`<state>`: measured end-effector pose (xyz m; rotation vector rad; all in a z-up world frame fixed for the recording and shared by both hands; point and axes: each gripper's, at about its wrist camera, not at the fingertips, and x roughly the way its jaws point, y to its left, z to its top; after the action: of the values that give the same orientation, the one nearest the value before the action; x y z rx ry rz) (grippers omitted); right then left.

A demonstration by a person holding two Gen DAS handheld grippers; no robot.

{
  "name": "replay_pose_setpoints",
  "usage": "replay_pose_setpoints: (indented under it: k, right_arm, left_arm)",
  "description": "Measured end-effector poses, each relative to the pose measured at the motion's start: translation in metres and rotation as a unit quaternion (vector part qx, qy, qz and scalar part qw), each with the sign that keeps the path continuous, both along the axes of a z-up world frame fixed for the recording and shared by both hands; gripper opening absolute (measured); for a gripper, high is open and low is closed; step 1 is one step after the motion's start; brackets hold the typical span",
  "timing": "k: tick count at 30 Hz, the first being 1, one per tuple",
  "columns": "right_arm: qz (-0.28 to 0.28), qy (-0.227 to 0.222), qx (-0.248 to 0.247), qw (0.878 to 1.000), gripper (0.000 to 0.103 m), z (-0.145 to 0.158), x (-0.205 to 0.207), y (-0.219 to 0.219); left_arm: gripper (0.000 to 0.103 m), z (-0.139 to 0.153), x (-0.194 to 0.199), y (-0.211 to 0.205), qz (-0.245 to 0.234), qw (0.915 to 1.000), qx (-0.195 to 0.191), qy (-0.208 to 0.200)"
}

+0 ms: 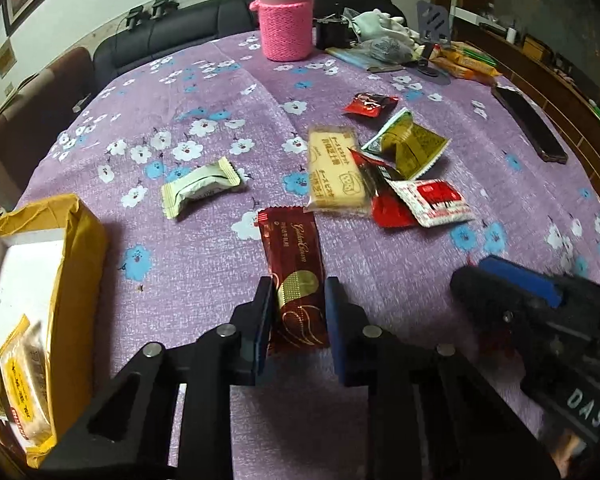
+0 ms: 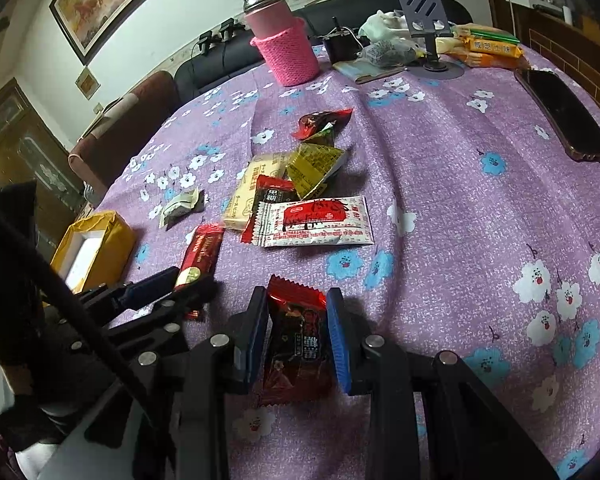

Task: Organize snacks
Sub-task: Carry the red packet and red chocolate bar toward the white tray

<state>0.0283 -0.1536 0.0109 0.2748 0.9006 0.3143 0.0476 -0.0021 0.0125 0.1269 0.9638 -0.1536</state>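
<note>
My left hand-held gripper (image 1: 298,316): fingers closed against the sides of a maroon bar (image 1: 296,280), gold script reading roughly "Golden Crown", lying on the counter (image 1: 220,80).
My right hand-held gripper (image 2: 297,334): fingers pinching a red-black packet (image 2: 296,348); its characters too small to read.
Box (image 1: 78,256): yellow, near left, snacks inside.
Loose snacks: cream biscuit pack (image 1: 336,170), far centre, Japanese print.
Other gripper's body: "DAS".

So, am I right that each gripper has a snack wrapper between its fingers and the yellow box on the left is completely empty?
Not quite: the yellow box is not empty. The left wrist view shows at least one yellow-wrapped snack already inside it. The rest holds: the left gripper has the dark red bar between its fingers, the right gripper a red packet.
</note>
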Motion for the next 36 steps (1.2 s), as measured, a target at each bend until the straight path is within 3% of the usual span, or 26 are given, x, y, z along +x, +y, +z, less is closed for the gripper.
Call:
replay_pose_setpoints:
  k: [6,12,18,22,31,36]
  right_arm:
    - [0.004,-0.003,0.009,1.000,0.029,0.000,0.000,-0.001]
    - [0.021,-0.020,0.039,0.999,0.029,0.006,-0.003,-0.001]
    - [0.029,-0.040,0.049,0.998,0.029,0.011,-0.009,0.003]
    - [0.047,-0.037,0.068,0.996,0.028,0.011,-0.014,0.011]
    - [0.090,-0.010,0.096,0.991,0.028,0.019,-0.040,0.051]
    - [0.142,-0.016,0.069,0.987,0.028,0.040,-0.055,0.105]
  left_arm:
    - [0.026,0.006,-0.013,0.016,0.010,0.9996,-0.028,0.002]
    - [0.026,0.026,-0.048,0.041,0.022,0.9959,-0.087,-0.013]
    - [0.026,0.055,-0.093,0.099,0.070,0.9862,-0.142,-0.050]
    - [0.026,0.065,-0.124,0.147,0.118,0.9780,-0.156,-0.073]
    - [0.026,0.051,-0.170,0.237,0.208,0.9587,-0.173,-0.085]
    - [0.026,0.037,-0.178,0.259,0.227,0.9526,-0.187,-0.079]
